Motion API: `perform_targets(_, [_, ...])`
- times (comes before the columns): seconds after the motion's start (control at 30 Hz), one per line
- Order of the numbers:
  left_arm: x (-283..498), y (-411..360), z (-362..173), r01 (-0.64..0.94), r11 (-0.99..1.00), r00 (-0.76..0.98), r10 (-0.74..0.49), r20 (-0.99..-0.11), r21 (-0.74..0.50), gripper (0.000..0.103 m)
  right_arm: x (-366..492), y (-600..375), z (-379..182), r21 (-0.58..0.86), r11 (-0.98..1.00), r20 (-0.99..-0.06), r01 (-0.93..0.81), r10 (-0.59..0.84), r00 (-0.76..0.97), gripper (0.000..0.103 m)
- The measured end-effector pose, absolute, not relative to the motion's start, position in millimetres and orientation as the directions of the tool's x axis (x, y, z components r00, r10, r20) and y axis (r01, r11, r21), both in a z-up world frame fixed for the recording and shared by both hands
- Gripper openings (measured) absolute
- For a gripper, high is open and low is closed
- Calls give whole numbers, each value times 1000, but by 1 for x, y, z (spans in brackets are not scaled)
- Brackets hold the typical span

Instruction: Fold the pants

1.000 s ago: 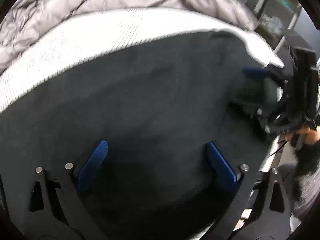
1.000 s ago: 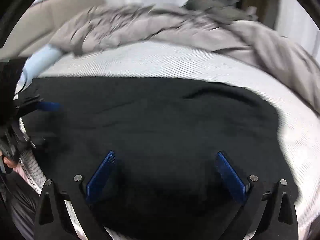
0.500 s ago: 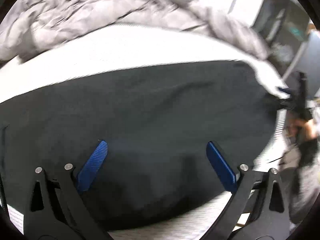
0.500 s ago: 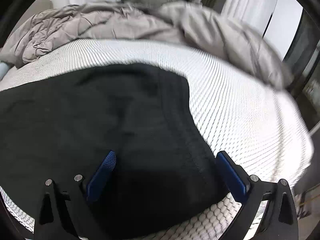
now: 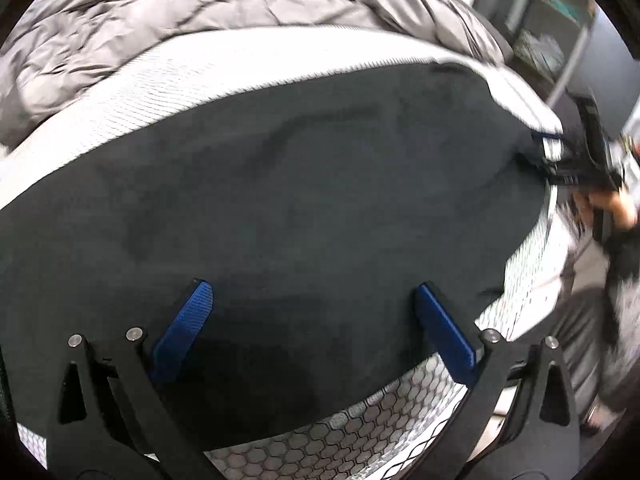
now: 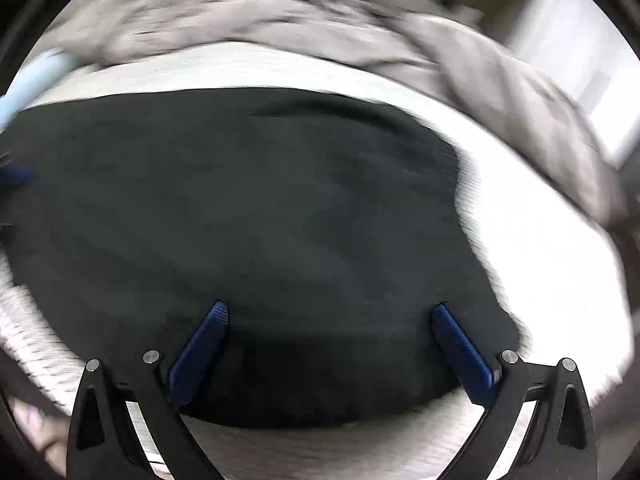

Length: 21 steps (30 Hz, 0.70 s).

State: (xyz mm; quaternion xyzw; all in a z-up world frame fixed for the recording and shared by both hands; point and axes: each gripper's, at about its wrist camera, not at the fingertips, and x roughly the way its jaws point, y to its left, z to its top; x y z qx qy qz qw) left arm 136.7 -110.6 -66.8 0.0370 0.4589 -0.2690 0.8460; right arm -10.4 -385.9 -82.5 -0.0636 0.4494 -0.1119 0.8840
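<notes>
Pants lie flat on the bed, both tools wide and empty

Pants [image 5: 304,208], dark and almost black, are spread in one broad slab over the white mattress [image 5: 224,76] of a bed, filling the middle of both wrist views. The cloth looks smooth apart from a shallow ridge toward 12 o'clock in the left view and a similar crease near the far edge in the right view. That flatness suggests the garment has been laid out to be folded, though how many folds are already made cannot be told from here.

Left tool [image 5: 314,326] hovers low over the near hem with its blue fingers [image 5: 444,332] spread wide and nothing between them. Right tool [image 6: 328,340] is likewise spread wide and empty, over the near edge of the pants [image 6: 256,216] at their other end. Seen from the left wrist, that other tool [image 5: 576,168] sits at 3 o'clock, at the far corner of the cloth, with a hand [image 5: 612,204] behind it. Holding one tool at each end probably readies a grasp of both corners, so the fabric can be lifted evenly.

Near edge of the pants runs just above the honeycomb-patterned side of the mattress, at 6 o'clock. Bare mattress [image 6: 532,240] lies open toward 3 o'clock in the right view. A rumpled grey duvet [image 5: 208,12] crowds 12 o'clock, leaving only a narrow white strip beyond the far hem.
</notes>
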Motion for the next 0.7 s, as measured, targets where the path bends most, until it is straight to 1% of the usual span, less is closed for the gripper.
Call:
perform_targets(0.07, [143, -109, -56, 487, 852, 459, -437, -774, -193, 101, -11, -378, -72, -176, 973, -758, 150, -232, 609, 103])
perform_targets(0.13, [162, -122, -45, 493, 853, 478, -431, -765, -173, 101, -9, -354, -63, -142, 986, -737, 91, -167, 655, 103])
perform_targets(0.17, [180, -135, -41, 498, 851, 477, -430, -766, -167, 101, 14, -353, -57, -125, 991, -733, 56, -130, 668, 103])
perform_targets(0.27, [225, -170, -47, 547, 824, 422, -426, -801, -150, 101, 66, -334, -61, -71, 997, -750, -37, -29, 660, 103])
perform_targets(0.33, [244, -168, -68, 529, 837, 376, -376, -847, -137, 101, 94, -326, -71, -35, 994, -781, -100, 35, 624, 102])
perform_targets(0.37, [250, -159, -76, 510, 848, 364, -363, -858, -142, 100, 102, -324, -84, -94, 990, -806, -107, -13, 591, 101])
perform_targets(0.4, [252, -143, -84, 473, 869, 368, -346, -863, -146, 100, 105, -328, -92, -200, 978, -804, -68, -124, 581, 101])
perform_targets(0.43, [255, -128, -87, 454, 878, 377, -342, -861, -150, 100, 105, -341, -94, -266, 964, -785, -20, -204, 585, 101])
perform_targets(0.5, [257, -102, -87, 408, 901, 399, -319, -860, -145, 100, 93, -372, -85, -281, 955, -762, 95, -282, 583, 102])
perform_targets(0.53, [260, -90, -86, 378, 914, 408, -304, -861, -144, 100, 88, -389, -81, -369, 905, -726, 213, -423, 542, 102])
perform_targets(0.57, [262, -80, -84, 355, 922, 412, -305, -859, -157, 100, 82, -402, -79, -415, 865, -695, 280, -501, 516, 102])
perform_targets(0.6, [263, -74, -79, 332, 928, 419, -304, -856, -167, 100, 78, -409, -75, -390, 870, -700, 303, -494, 516, 102])
perform_targets(0.63, [265, -73, -73, 322, 932, 430, -302, -851, -167, 100, 72, -413, -67, -317, 893, -716, 321, -447, 536, 100])
perform_targets(0.67, [267, -75, -66, 326, 931, 444, -305, -843, -165, 100, 71, -411, -58, -273, 904, -709, 328, -420, 567, 98])
perform_targets(0.7, [273, -81, -57, 342, 924, 463, -321, -826, -167, 100, 78, -407, -50, -242, 918, -698, 313, -389, 601, 98])
